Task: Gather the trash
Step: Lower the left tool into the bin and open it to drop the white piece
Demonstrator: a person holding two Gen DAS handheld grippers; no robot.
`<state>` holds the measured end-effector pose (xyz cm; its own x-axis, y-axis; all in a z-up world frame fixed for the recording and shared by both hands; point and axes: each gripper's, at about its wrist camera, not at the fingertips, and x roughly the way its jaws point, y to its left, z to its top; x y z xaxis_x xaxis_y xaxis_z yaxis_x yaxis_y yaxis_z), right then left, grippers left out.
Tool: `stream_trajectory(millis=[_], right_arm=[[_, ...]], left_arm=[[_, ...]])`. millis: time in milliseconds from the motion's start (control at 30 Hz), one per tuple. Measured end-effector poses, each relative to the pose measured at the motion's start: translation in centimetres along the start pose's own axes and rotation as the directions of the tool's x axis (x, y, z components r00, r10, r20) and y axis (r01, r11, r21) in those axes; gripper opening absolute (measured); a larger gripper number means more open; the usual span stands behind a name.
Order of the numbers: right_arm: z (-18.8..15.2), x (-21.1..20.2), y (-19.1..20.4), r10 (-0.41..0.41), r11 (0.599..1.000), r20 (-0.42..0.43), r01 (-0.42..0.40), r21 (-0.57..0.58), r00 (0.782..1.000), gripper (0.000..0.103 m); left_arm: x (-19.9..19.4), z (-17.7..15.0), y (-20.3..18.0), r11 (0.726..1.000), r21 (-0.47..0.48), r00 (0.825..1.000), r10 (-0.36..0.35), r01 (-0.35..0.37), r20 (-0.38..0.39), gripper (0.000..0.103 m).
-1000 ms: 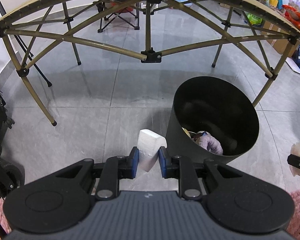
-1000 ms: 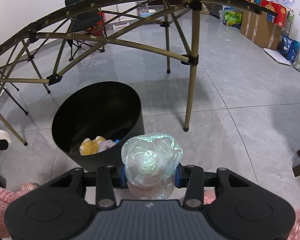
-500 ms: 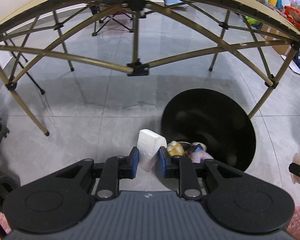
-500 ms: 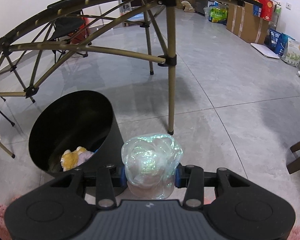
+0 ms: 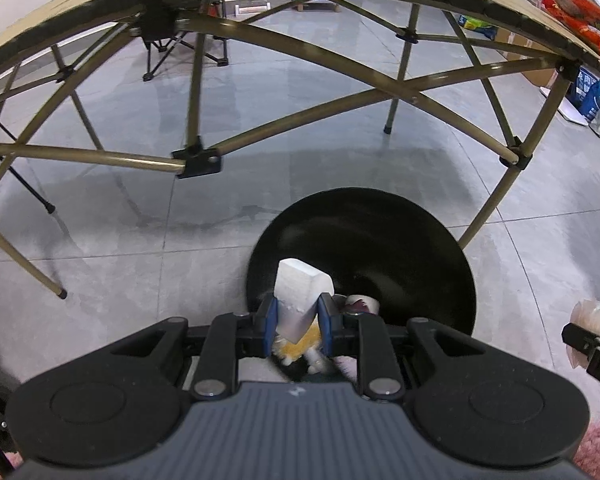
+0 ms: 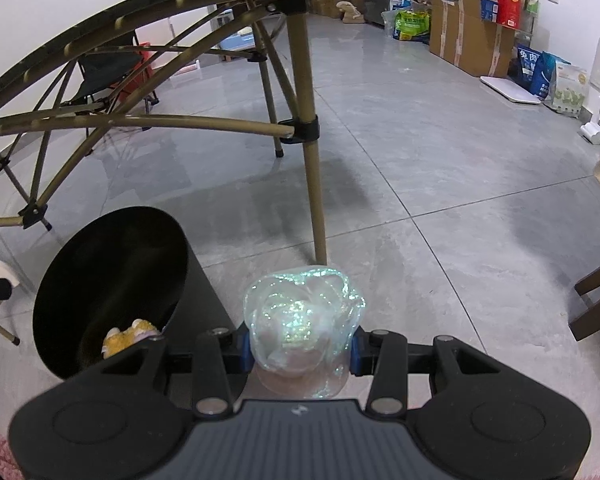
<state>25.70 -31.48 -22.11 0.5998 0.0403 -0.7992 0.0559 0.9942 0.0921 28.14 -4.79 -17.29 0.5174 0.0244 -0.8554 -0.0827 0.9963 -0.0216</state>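
White block: pinched tight between the left gripper (image 5: 298, 322) fingers, this foam-like white block (image 5: 300, 294) now hangs over the near rim of the black bin (image 5: 420, 248); a second ago it was off to the bin's left, over bare floor.
Shiny wrapper: the crumpled shiny wrapper (image 6: 302, 320) sits squeezed in the right gripper (image 6: 300, 354), jaws part-way apart around it; it's just right of the bin's near edge, over the floor, not above the opening.
Bin: on the grey tiled floor beside the folding table leg (image 6: 310, 184); a yellow scrap (image 6: 124, 338) and other bits already lie in the bottom.
What changed: the left hand has swung across, and the bin's mouth has slid under its fingers; the right has drifted further to the bin's right.
Meaning: the block looks ready to drop; the wrapper probably goes second.
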Motion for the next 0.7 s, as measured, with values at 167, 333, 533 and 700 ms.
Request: stream_trajectory(millis=[167, 333, 533, 700], right_arm=[[0.0, 0.1, 0.0, -0.006, 1.000, 0.001, 0.006, -0.003, 1.000, 0.041], [-0.1, 0.0, 0.1, -0.014, 1.000, 0.003, 0.014, -0.008, 1.000, 0.041], [0.0, 0.1, 0.1, -0.017, 1.000, -0.001, 0.017, -0.007, 1.000, 0.041], [0.1, 0.2, 0.0, -0.019, 1.000, -0.002, 0.019, -0.006, 1.000, 0.041]], left_arm=[[0.9, 0.9, -1.7, 1.000, 0.015, 1.000, -0.021, 0.021, -0.011, 0.022], [1.8, 1.4, -3.2, 0.999, 0.035, 0.999, -0.029, 0.030, -0.016, 0.022], [2.5, 1.6, -3.8, 0.999, 0.038, 0.999, -0.032, 0.034, -0.042, 0.035], [1.8, 1.6, -4.0, 0.999, 0.031, 1.000, -0.018, 0.019, -0.009, 0.103]])
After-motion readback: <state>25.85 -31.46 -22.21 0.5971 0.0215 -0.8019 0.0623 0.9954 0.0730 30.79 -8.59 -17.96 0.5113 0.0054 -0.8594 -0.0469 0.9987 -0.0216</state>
